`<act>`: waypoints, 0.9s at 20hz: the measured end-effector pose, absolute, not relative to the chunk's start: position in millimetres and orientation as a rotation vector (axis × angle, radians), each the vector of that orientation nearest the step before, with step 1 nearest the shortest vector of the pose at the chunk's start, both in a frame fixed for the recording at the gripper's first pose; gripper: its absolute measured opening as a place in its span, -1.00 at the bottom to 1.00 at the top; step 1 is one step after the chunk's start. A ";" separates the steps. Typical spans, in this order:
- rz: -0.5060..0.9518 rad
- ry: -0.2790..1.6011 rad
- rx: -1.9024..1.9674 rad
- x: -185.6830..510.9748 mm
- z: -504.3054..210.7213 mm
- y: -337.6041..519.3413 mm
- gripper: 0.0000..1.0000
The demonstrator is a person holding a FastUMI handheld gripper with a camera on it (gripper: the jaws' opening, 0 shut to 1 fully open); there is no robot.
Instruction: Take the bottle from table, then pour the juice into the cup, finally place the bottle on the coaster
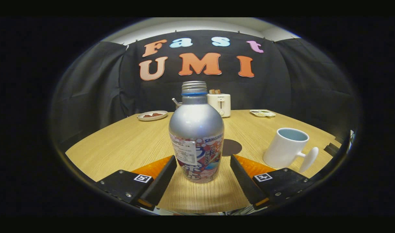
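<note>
Standing upright between the tool's (203,168) wide-spread fingers — bottle (196,132), untouched, cup (286,148) off right, coaster (231,147) behind

Toaster (220,104): white, at the worktop's (119,145) far edge, two slices in it.
Plate (152,115): far left, brown pieces on it.
Tray (262,113): far right, compartmented.

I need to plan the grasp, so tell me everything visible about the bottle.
The bottle is silver metal by its look, with rounded shoulders, a threaded uncapped neck above a blue ring, and a printed label around its lower half. It stands upright on the wooden table, between the open gripper fingers, neither touching it.
</note>
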State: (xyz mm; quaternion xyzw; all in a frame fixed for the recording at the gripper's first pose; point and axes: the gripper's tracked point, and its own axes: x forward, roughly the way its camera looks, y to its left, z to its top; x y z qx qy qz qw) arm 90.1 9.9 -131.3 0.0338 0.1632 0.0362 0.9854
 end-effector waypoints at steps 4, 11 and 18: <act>0.080 0.333 0.028 100.5 -137.0 16.1 0.91; 0.080 0.305 0.124 97.8 -123.2 11.9 0.45; 0.103 0.293 0.353 93.6 -100.6 15.4 0.45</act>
